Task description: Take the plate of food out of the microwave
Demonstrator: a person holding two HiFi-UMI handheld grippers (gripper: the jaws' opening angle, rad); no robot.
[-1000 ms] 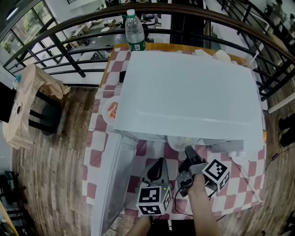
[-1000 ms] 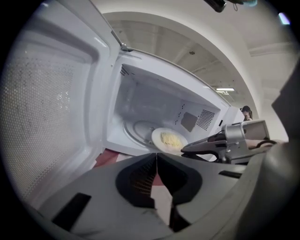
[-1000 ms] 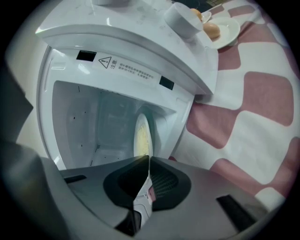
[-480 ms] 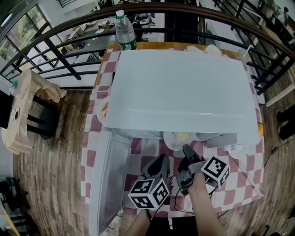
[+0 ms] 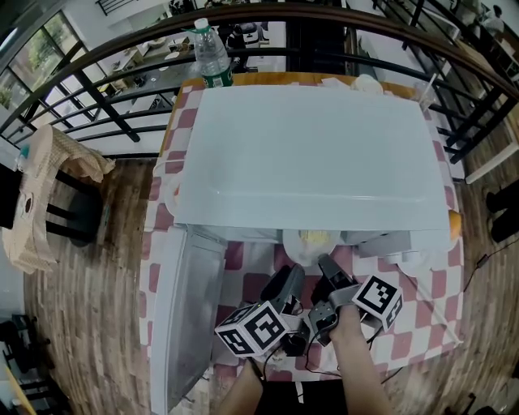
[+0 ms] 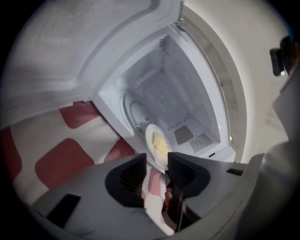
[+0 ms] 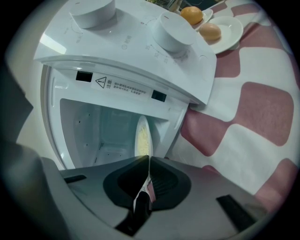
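The white microwave (image 5: 312,158) stands on a red-checked tablecloth with its door (image 5: 182,316) swung open to the left. A white plate of yellowish food (image 5: 310,241) sticks partly out of the cavity's mouth. My right gripper (image 5: 328,275) is shut on the plate's near rim; in the right gripper view the plate (image 7: 142,137) stands edge-on above the closed jaws (image 7: 147,161). My left gripper (image 5: 288,280) sits just left of it. Its jaws (image 6: 157,161) are opening, and the plate's rim (image 6: 157,146) lies at the gap between the tips, not pressed.
A water bottle (image 5: 212,57) stands behind the microwave. A small dish (image 7: 225,30) with an orange (image 7: 192,14) sits to the microwave's right. A chair with a beige bag (image 5: 49,186) stands on the wooden floor at left. A dark railing (image 5: 105,81) runs behind the table.
The left gripper's jaws have gone from shut to spread, and that gripper has moved up and right beside the right one. The plate shows a little further out of the microwave.
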